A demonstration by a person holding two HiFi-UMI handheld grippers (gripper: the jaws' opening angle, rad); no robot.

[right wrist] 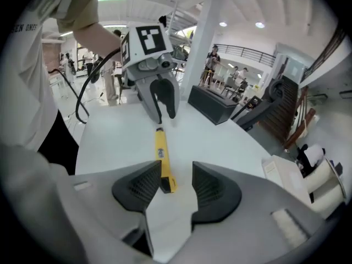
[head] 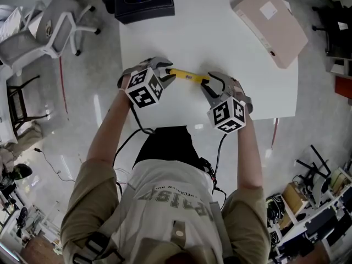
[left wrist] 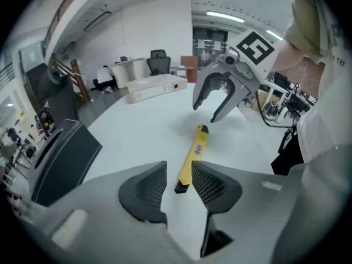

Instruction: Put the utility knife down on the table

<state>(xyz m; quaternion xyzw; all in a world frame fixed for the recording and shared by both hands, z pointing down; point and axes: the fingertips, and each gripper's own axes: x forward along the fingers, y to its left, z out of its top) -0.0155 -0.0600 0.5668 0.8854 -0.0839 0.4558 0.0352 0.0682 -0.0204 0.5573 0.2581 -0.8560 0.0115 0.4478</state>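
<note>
A yellow utility knife (head: 187, 76) with black ends lies flat on the white table (head: 220, 43), between my two grippers. My left gripper (head: 168, 73) hovers over its left end and my right gripper (head: 208, 87) over its right end. In the left gripper view the knife (left wrist: 193, 155) runs away from my open left gripper (left wrist: 180, 181) toward the right gripper (left wrist: 206, 113). In the right gripper view the knife (right wrist: 161, 158) stretches from my open right gripper (right wrist: 171, 183) to the left gripper (right wrist: 163, 114). Neither gripper's pads press on the knife.
A black box (head: 144, 1) stands at the table's far left corner. A beige binder (head: 272, 23) lies at the far right, partly over the edge. A grey office chair (head: 52, 29) is on the floor to the left. The person stands at the table's near edge.
</note>
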